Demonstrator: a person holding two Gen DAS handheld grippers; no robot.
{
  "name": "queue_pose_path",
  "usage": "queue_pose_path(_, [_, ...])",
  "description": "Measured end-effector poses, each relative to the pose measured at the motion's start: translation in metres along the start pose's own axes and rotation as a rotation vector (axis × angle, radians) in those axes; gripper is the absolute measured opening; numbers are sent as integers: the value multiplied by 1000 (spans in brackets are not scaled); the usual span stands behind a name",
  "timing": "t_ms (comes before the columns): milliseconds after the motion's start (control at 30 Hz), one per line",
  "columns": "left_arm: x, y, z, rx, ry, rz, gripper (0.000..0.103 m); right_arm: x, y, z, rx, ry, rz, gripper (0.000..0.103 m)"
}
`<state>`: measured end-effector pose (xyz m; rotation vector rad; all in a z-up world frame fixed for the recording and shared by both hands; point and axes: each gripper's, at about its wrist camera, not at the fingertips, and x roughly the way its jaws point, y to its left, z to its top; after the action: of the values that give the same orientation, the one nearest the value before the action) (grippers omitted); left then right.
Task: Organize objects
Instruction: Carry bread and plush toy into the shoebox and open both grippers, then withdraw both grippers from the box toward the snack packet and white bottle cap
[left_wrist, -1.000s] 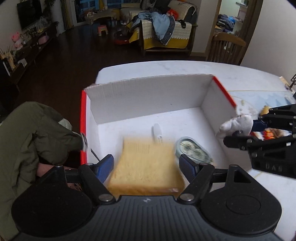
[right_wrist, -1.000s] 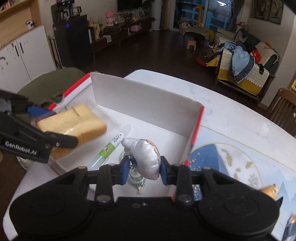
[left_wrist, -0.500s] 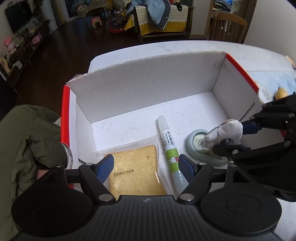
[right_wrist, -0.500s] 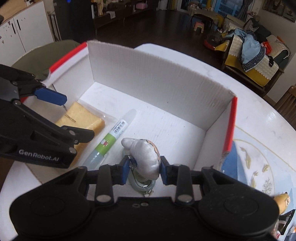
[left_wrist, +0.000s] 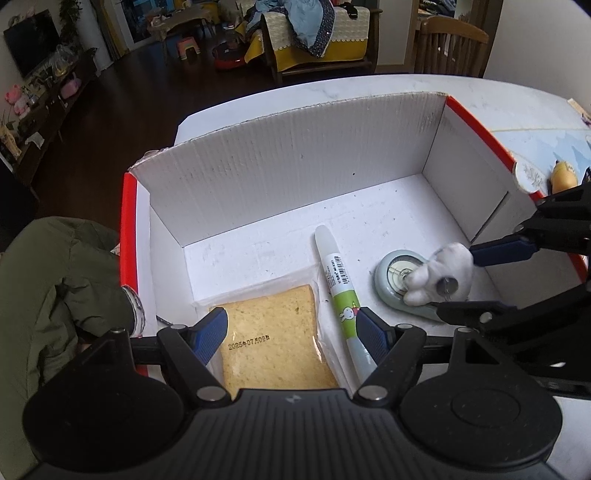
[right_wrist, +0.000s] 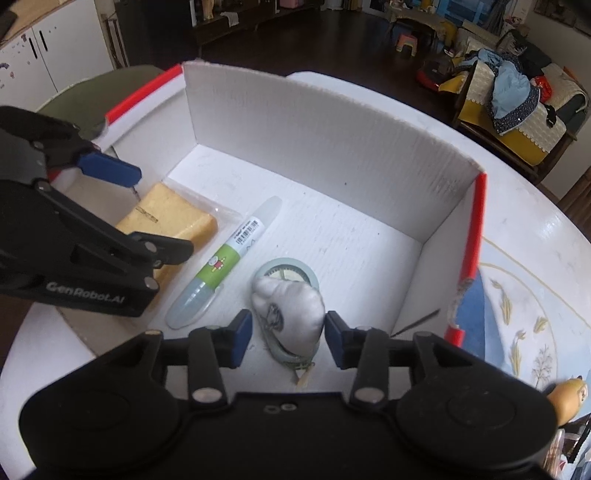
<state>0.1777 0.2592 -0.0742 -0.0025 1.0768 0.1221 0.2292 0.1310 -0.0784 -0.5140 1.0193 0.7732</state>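
Note:
A white cardboard box (left_wrist: 295, 166) with red edges stands on the table. On its floor lie a wrapped bread slice (left_wrist: 273, 332), a green-labelled glue pen (left_wrist: 338, 280) and a round pale tape case (left_wrist: 391, 273). My left gripper (left_wrist: 291, 328) hangs open over the bread (right_wrist: 166, 210), and its pads stay clear of the wrapper. A small white plush toy (right_wrist: 291, 302) rests on the tape case (right_wrist: 291, 267). My right gripper (right_wrist: 288, 336) straddles the toy with its jaws opening, and a gap shows at the left pad.
A yellow toy figure (right_wrist: 567, 398) lies on a patterned mat (right_wrist: 524, 314) to the right of the box. A person's olive sleeve (left_wrist: 55, 295) is at the box's left side. A wooden chair (left_wrist: 450, 48) stands beyond the white table (left_wrist: 332, 92).
Both grippers have come down into the box. The bread went from between the left fingers to the box floor. The right jaws have spread off the plush toy, which sits on the tape case.

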Motion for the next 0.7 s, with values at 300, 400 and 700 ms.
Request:
queue_pose_path(300, [-31, -10, -1, -3, -59, -21, 76, -54, -7, -11, 7, -115, 25, 53])
queue_pose_path(400, [-47, -18, -2, 5, -95, -25, 76, -72, -11, -17, 13, -150, 32, 54])
queue_pose_path(700, [-98, -54, -8, 37, -198, -53, 76, -123, -25, -46, 45, -243, 48, 54])
